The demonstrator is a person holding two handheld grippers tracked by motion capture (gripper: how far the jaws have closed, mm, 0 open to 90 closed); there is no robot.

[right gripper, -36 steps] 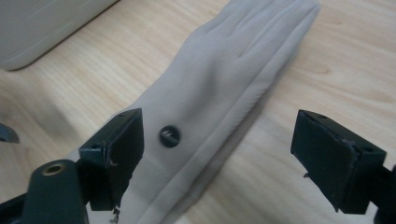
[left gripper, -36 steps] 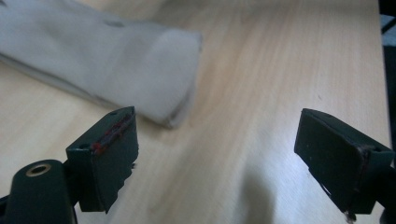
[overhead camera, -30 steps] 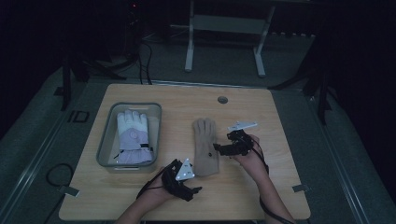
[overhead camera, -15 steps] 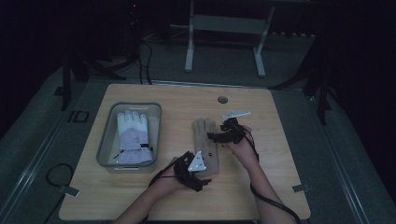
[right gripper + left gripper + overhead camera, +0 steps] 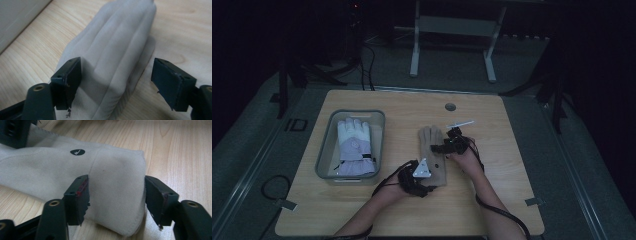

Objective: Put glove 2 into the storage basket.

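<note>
Tan suede-like glove (image 5: 432, 156) lies flat on the pale wood-grain bench (image 5: 512, 165), just right of a grey plastic bin (image 5: 324, 150) holding a white and lilac padded glove (image 5: 353, 147). Its nap looks soft and matte, with stitched seams. The left gripper view shows a small black oval label with a white mark, unreadable. The left hand-held gripper (image 5: 116, 195) has just been closing, its jaws straddling the cuff, one on the fabric, one at its edge. The right hand-held gripper (image 5: 116, 80) stands apart over the glove's fingers.
</note>
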